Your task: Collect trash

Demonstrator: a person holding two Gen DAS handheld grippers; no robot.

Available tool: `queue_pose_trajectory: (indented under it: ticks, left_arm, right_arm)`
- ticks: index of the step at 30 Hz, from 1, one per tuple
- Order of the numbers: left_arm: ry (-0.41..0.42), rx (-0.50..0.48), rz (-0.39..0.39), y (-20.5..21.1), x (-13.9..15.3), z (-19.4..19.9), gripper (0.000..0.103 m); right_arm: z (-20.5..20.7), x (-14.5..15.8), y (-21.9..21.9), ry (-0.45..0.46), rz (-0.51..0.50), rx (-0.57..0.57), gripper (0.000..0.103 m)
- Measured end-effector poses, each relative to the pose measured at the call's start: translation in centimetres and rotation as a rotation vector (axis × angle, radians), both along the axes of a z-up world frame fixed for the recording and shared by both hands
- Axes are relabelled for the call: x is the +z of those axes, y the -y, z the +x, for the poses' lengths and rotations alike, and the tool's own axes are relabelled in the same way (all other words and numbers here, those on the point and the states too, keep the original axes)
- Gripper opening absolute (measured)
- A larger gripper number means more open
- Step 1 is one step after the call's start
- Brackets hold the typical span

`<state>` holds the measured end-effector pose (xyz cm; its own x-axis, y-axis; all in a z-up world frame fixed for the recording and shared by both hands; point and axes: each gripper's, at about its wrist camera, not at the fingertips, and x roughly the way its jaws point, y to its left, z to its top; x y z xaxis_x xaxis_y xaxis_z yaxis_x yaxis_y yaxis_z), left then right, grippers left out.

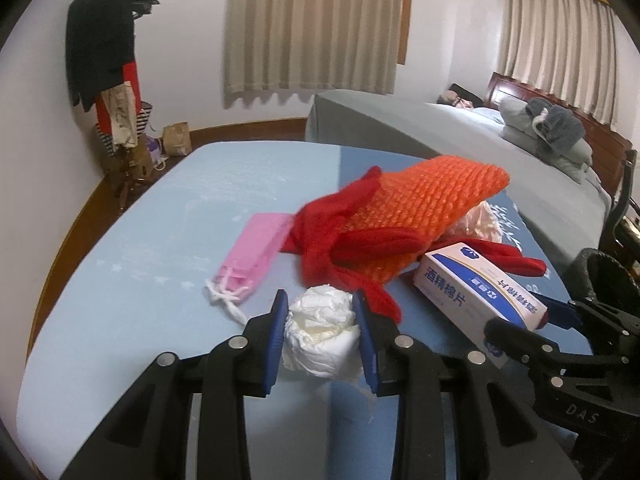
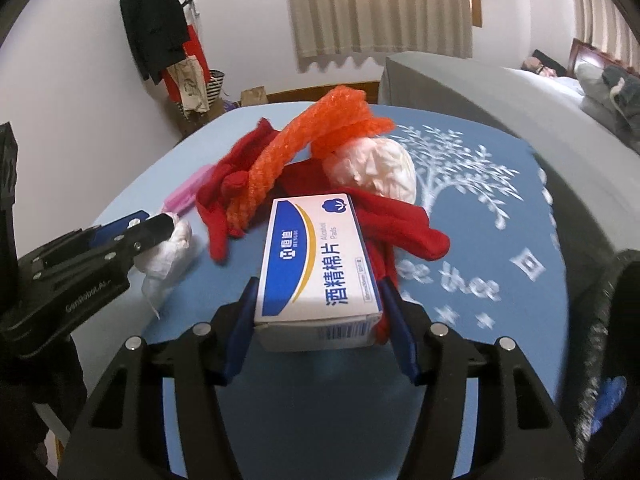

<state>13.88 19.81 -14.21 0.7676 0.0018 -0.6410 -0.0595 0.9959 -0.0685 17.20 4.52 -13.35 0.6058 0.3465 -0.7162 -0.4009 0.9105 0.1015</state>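
Your left claw (image 1: 320,320) has its blue pads pressed against both sides of a crumpled white tissue wad (image 1: 320,332), narrowly parted around it, the wad resting on the blue surface (image 1: 140,248). Your right claw (image 2: 318,312) holds a white-and-blue box (image 2: 316,264) between its pads, jaws set about the box's width.

Only the left wrist view shows the pink face mask (image 1: 252,260) clearly, lying just left of and beyond the left claw, with its white ear loops toward you. The right wrist view gives only a pink sliver of it behind the red cloth (image 2: 224,200). Only the right view shows the white tree print (image 2: 452,172) and blurred lettering on the darker half of the surface, right of the right claw, and a pale crumpled ball (image 2: 372,168) beyond the box, tucked under the orange mesh (image 2: 304,148).

The box top reads "酒精棉片" with "Alcohol Pads" in small type. The left claw's body, seen from the right view, carries "GenRobot.AI"; the right claw's body, seen from the left view, shows "DAS".
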Motion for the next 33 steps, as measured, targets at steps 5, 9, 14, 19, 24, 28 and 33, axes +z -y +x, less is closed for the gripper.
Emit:
queue_pose_trajectory:
  ticks: [5,9,14,19,24,28,33]
  left_arm:
    - [-0.002,-0.016,0.009,0.8,-0.1,0.2,0.033]
    - [0.002,-0.003,0.020,0.2,0.1,0.1,0.033]
    - [0.004,0.025,0.020,-0.6,0.2,-0.1,0.033]
    - [0.003,0.027,0.014,-0.8,-0.1,-0.1,0.033]
    - [0.005,0.029,0.010,-1.2,-0.1,-0.1,0.033]
    - [0.003,0.034,0.009,-1.3,-0.1,-0.2,0.033]
    - [0.001,0.045,0.001,-1.5,-0.1,-0.2,0.033]
  right_arm:
    - [0.1,-0.4,0.9,-0.010,0.011,-0.017,0.061]
    - [0.5,-0.6,0.6,-0.025,0.024,-0.008,0.062]
    - [0.0,0.6,0.8,0.029,0.052,-0.014,0.071]
    - [0.6,0.7,0.8,0.017,0.072,-0.011,0.071]
    - [1.4,0.2,-0.5,-0.003,0.067,0.011,0.067]
    - [2.4,-0.4,-1.5,-0.026,0.061,0.011,0.067]
    - [3.0,-0.9,-1.6,-0.050,0.065,0.003,0.067]
